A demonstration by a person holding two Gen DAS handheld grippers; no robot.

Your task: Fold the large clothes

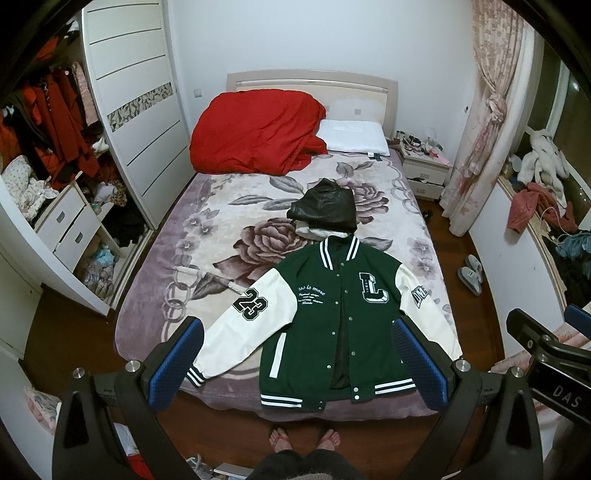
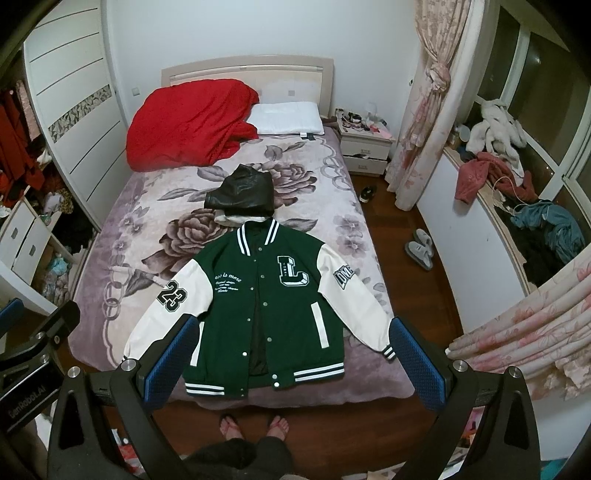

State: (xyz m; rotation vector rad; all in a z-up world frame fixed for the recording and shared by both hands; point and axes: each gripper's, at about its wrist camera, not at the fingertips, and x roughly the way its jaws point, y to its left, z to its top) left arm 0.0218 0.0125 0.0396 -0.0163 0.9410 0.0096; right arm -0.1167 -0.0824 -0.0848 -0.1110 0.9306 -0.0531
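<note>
Both tongs, left (image 1: 299, 363) and right (image 2: 291, 360), hang spread and empty above the jacket (image 1: 332, 317), lying flat, unfolded on the bed (image 1: 155, 295); folding not yet begun.

A green-and-white varsity jacket (image 1: 332, 317) lies on the floral-blanketed bed (image 1: 177, 266) near its foot; behind it a folded black leather garment (image 1: 323, 205), then a red quilt (image 1: 251, 133) left of a white pillow (image 1: 354, 138).

The bed (image 1: 155, 258) has a pale headboard (image 1: 312, 79) against a white wall (image 1: 295, 33). A white wardrobe (image 1: 136, 96) stands along its left edge; a nightstand (image 2: 365, 147) sits by the head-right corner. Pink floral curtains (image 2: 432, 99) frame a dark window (image 2: 535, 62) above the dark wood floor (image 2: 388, 229).
</note>
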